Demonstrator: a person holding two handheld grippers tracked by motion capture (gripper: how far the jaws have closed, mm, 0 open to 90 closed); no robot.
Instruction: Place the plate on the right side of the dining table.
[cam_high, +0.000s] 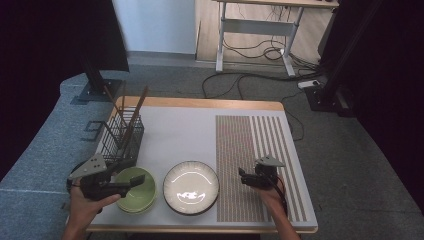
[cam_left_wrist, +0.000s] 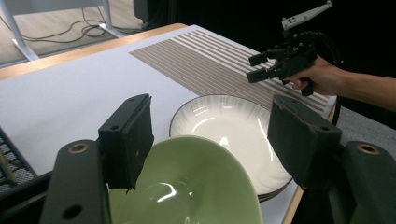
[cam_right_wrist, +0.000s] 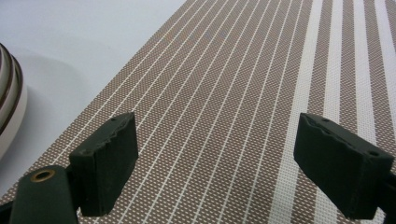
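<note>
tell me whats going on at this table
A person holds tongs in each hand. The left tongs hang open over the green bowl, gripping nothing. The right tongs hover open above the striped placemat. A white ribbed plate sits between them, with a wire rack of chopsticks behind.

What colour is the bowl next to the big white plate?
The bowl is light green. It shows best in the left gripper view, beside the white plate.
</note>
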